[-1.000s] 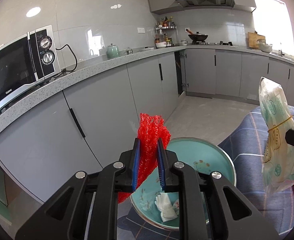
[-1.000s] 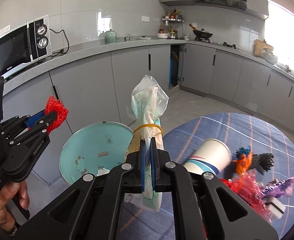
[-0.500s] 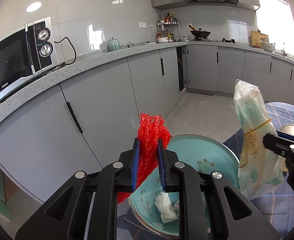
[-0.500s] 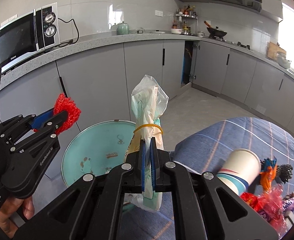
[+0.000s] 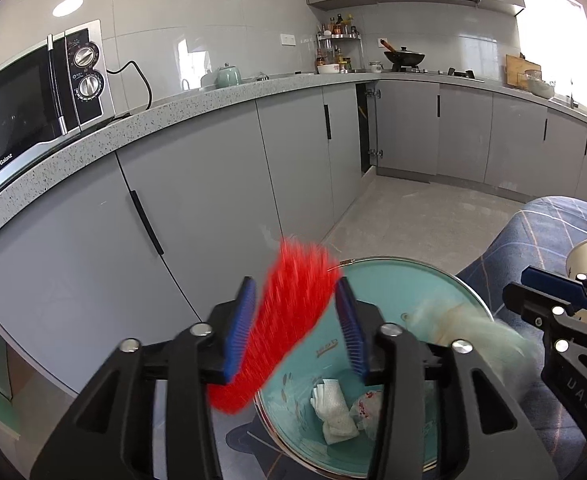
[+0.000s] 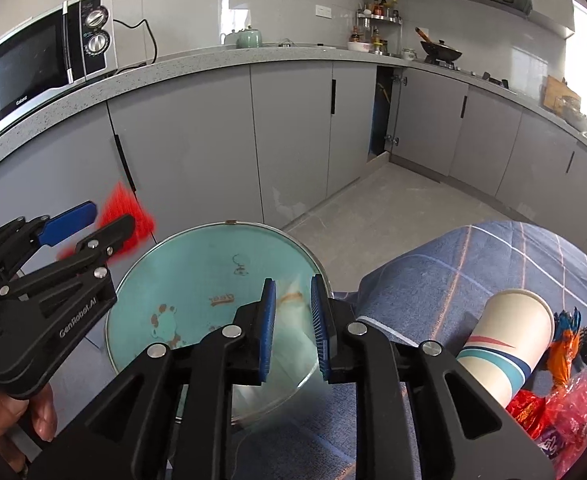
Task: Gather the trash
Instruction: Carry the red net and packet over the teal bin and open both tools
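A round teal trash bin (image 5: pixel 397 284) (image 6: pixel 197 264) stands on the floor beside the table. My left gripper (image 5: pixel 297 328) is open above its left rim, and the red mesh wrapper (image 5: pixel 289 312) falls blurred between its blue pads; both also show in the right wrist view, the gripper (image 6: pixel 89 224) and the wrapper (image 6: pixel 129 216). My right gripper (image 6: pixel 293 328) is open over the bin's right side, and the pale plastic bag (image 5: pixel 465 324) (image 6: pixel 293 320) drops blurred from it into the bin. White crumpled tissues (image 5: pixel 333 408) lie in the bin.
A table with a blue checked cloth (image 6: pixel 473 264) holds a tipped paper cup (image 6: pixel 505 332), red wrappers (image 6: pixel 549 412) and an orange and black scrap (image 6: pixel 577 340). Grey cabinets (image 5: pixel 197 184) under a speckled counter with a microwave (image 5: pixel 29 108) run behind.
Both grippers have opened over the bin. The red mesh wrapper and the plastic bag, held before, are now falling free and blurred.
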Demonstrator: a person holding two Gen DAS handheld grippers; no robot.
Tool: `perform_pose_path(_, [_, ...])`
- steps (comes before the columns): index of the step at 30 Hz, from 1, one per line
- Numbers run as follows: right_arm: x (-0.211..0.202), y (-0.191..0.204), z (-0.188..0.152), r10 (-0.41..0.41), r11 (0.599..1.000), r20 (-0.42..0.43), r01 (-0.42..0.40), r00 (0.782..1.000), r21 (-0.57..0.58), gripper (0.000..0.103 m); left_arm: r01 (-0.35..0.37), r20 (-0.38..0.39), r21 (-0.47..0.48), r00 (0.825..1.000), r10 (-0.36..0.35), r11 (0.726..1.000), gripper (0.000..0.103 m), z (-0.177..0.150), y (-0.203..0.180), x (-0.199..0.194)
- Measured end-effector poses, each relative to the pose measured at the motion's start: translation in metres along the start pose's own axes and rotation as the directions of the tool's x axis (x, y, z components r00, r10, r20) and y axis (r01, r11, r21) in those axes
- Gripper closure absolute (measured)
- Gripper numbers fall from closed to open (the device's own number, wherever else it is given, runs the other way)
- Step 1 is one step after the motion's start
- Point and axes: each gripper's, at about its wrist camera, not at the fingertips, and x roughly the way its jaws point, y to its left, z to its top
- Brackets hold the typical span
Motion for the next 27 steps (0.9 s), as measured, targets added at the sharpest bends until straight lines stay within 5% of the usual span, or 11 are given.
perform_pose_path(6, [-0.003, -0.005, -0.003, -0.015, 1.0, -0.001, 0.015, 1.0, 0.014, 0.084, -0.003, 0.009, 0.011, 1.0, 0.003, 1.0, 0.04, 0.0, -0.004, -0.003])
perform_pose_path(19, [-0.019, -0.018, -0.01, -0.035, 0.999, 0.009, 0.035, 0.999, 0.037, 0.076, -0.007, 0.022, 0.032, 1.0, 0.007, 0.999, 0.03, 0.001, -0.013, -0.012])
perform_pose_path(23, [-0.024, -0.02, -0.012, -0.046, 0.998, 0.012, 0.046, 0.999, 0.038, 0.07, -0.038, 0.035, 0.042, 0.999, 0.036, 0.998, 0.014, 0.001, -0.017, -0.016])
perform_pose_path(27, [-0.03, -0.023, -0.014, -0.06, 0.997, 0.016, 0.059, 0.998, 0.039, 0.07, -0.059, 0.043, 0.06, 0.997, 0.057, 0.996, 0.014, 0.001, -0.02, -0.02])
